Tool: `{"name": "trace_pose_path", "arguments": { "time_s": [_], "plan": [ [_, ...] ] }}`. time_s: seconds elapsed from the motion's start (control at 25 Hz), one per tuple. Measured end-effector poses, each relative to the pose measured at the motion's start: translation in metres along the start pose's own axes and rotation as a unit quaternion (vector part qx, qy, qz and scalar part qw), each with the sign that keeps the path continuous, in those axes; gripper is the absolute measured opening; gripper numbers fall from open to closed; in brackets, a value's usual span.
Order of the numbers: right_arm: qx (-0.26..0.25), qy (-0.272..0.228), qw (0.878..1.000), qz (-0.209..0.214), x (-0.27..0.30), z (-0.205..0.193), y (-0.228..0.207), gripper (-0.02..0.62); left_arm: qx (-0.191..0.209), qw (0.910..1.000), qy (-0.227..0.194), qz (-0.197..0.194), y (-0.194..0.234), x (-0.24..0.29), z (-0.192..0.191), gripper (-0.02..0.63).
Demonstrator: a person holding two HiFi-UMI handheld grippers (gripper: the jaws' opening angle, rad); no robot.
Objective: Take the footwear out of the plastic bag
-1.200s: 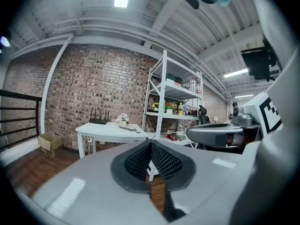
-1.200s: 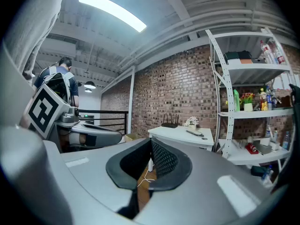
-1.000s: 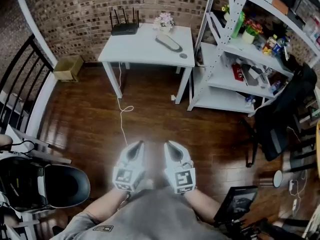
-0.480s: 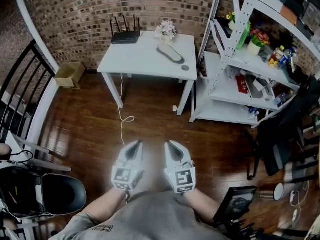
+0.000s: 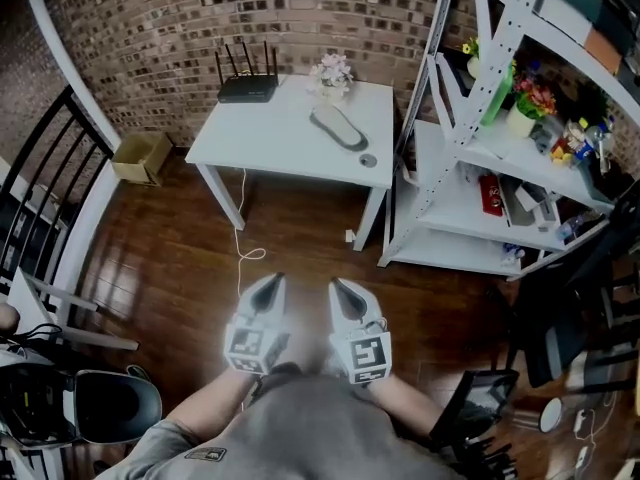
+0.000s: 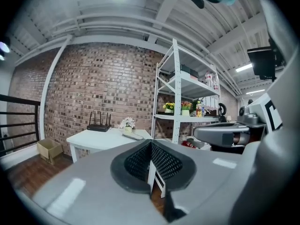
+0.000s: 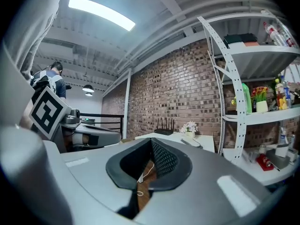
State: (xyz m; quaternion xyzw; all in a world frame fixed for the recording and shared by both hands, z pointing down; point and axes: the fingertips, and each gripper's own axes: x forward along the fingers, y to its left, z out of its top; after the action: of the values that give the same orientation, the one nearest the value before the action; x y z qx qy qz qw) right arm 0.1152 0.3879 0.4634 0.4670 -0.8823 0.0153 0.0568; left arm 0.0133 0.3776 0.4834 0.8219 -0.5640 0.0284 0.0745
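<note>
A grey flat piece of footwear (image 5: 338, 126) lies on the white table (image 5: 270, 138) far ahead; whether a bag wraps it is too small to tell. It shows small in the left gripper view (image 6: 134, 136) and in the right gripper view (image 7: 191, 143). My left gripper (image 5: 271, 288) and right gripper (image 5: 341, 290) hang side by side above the wooden floor, close to my body and well short of the table. Both are shut with nothing between the pads (image 6: 159, 161), (image 7: 163, 157).
A black router (image 5: 246, 88), a flower pot (image 5: 332, 71) and a small round thing (image 5: 368, 160) share the table. A white shelf unit (image 5: 470, 148) stands right of it. A cardboard box (image 5: 138, 156) and black railing (image 5: 45, 178) are left, a black chair (image 5: 100, 408) lower left, a cable (image 5: 245, 253) on the floor.
The view has shifted forward: the table sits lower and larger, and the black chair has slid down at the lower left. Both grippers keep the same shut pose.
</note>
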Motion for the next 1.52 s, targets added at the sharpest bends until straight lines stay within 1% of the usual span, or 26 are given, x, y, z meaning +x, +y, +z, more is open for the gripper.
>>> {"name": "trace_pose_path", "arguments": {
  "time_s": [0.16,0.36,0.6,0.76,1.04,1.16,1.28,1.52],
  "plan": [
    [0.009,0.009,1.0,0.003,0.022,-0.004,-0.024,0.014,0.001,0.9999,0.012,0.004,0.002,0.029,0.0,0.002],
    [0.018,0.016,1.0,-0.001,0.057,-0.004,-0.04,0.014,-0.006,0.9997,0.023,0.008,0.026,0.06,-0.001,0.002],
    [0.019,0.029,0.999,-0.02,0.119,-0.002,-0.054,0.014,-0.014,0.9996,0.024,-0.006,0.072,0.11,0.008,0.002],
    [0.019,0.028,0.999,-0.04,0.166,0.007,-0.058,0.014,-0.009,0.9995,0.022,-0.022,0.111,0.14,0.02,0.002],
    [0.02,0.03,0.997,-0.07,0.219,0.015,-0.056,0.014,-0.012,0.9989,0.024,-0.04,0.165,0.17,0.024,0.002],
    [0.019,0.031,0.997,-0.073,0.232,0.017,-0.06,0.015,-0.02,0.9986,0.025,-0.042,0.173,0.18,0.024,0.002],
    [0.017,0.034,0.996,-0.076,0.246,0.013,-0.073,0.014,-0.023,0.9984,0.027,-0.043,0.178,0.198,0.025,0.002],
    [0.028,0.032,0.996,-0.075,0.279,0.008,-0.117,0.014,-0.014,0.9989,0.031,-0.032,0.186,0.246,0.027,0.002]
  ]
}}
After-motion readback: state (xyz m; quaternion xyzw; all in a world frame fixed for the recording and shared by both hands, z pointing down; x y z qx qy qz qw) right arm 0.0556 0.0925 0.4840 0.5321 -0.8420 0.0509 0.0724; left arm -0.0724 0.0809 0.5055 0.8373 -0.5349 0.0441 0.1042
